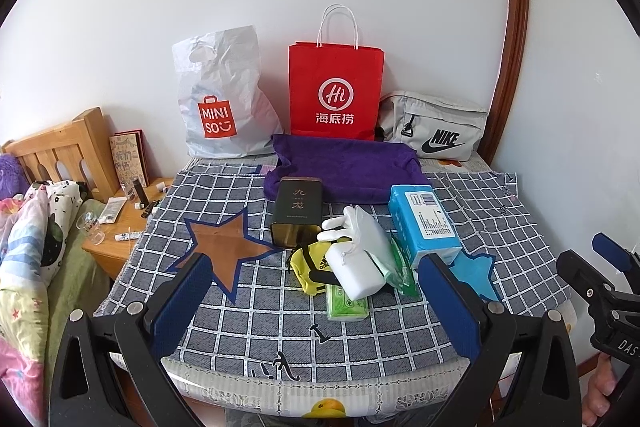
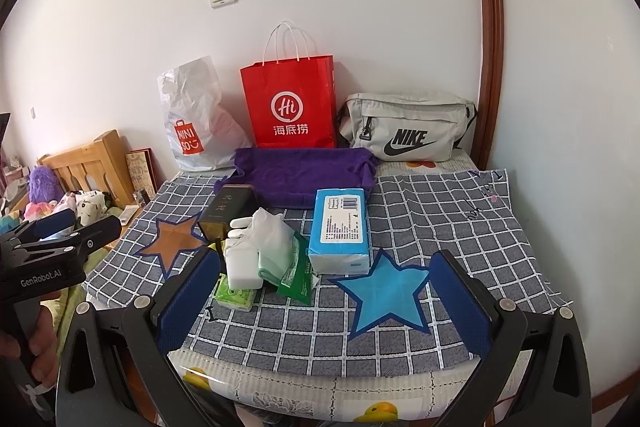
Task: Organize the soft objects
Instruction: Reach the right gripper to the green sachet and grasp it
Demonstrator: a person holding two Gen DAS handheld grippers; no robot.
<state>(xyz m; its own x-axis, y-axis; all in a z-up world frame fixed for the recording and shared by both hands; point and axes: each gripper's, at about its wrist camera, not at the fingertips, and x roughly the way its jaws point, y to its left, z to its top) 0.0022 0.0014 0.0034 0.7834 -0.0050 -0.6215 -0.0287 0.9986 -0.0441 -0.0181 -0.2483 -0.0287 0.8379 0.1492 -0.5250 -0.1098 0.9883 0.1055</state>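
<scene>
Heaped soft items [image 1: 360,259] mid-cloth; purple towel [image 1: 348,167] spread flat behind.

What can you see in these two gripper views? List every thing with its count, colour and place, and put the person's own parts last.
Paper bag: 1, red, against the wall, centre.
Plastic bag: 1, white, left of the paper bag.
Waist bag: 1, grey, right of the paper bag.
Towel: 1, purple, in front of the bags.
Tin: 1, dark, at the towel's near edge.
Tissue pack: 1, blue, right of the tin.
Glove: 1, white, on the central pile.
White block: 1, in the pile.
Pouch: 1, yellow, pile's left.
Green packets: at least 2, under the pile.
Star patches: brown, blue, on the checked cloth.
Left gripper: open.
Right gripper: open.
</scene>
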